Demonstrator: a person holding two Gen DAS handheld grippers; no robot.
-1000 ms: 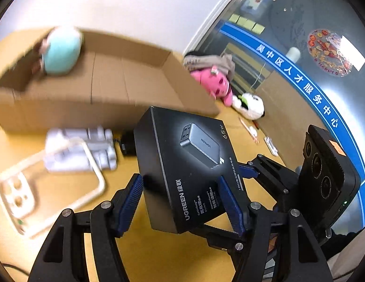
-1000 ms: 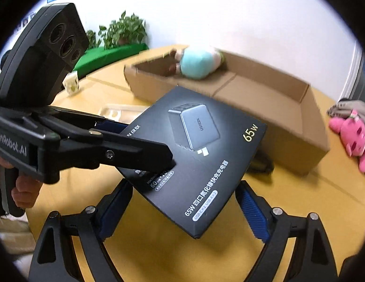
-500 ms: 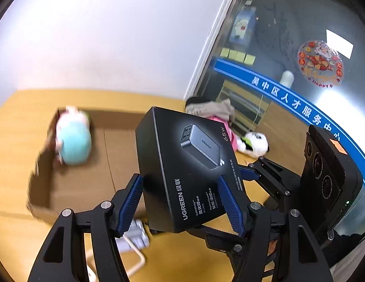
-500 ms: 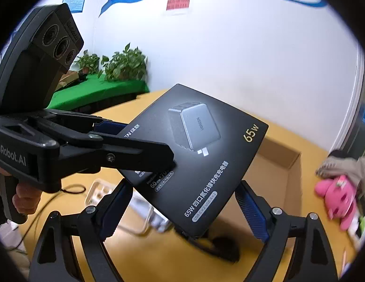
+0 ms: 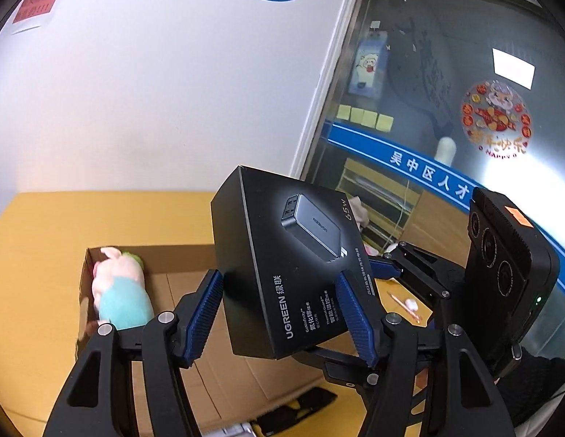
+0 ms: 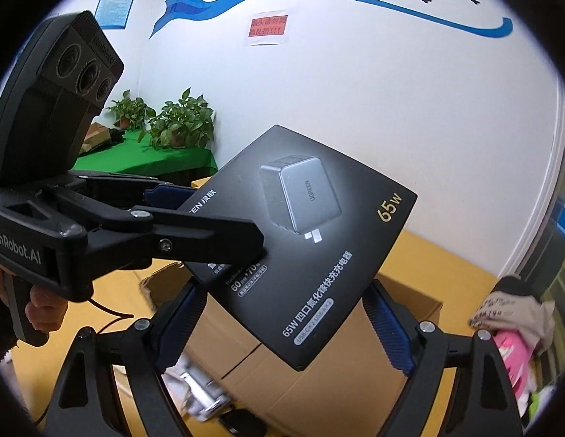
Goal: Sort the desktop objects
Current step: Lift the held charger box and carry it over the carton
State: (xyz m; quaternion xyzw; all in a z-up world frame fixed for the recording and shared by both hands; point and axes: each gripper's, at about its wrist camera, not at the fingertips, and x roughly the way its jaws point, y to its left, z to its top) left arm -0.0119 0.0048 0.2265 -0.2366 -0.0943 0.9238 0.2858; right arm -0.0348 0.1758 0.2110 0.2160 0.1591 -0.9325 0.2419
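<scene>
Two tongs clamp one black charger box (image 5: 293, 266), tilted at frame centre above the cardboard carton (image 5: 224, 382). Lower left, a plush toy (image 5: 118, 291) lies in the carton; the left tongs (image 5: 279, 322) pinch the box's sides; from the right, the right tongs (image 5: 382, 273) grip its edge.

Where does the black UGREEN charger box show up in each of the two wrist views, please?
Left wrist view: the charger box fills the lower centre, tilted, between the left tool's blue pads.
Right wrist view: the box sits at centre, pinched at its left corner by the other tool's finger.
Shared landmark: the open cardboard box lies below it in both.
</scene>
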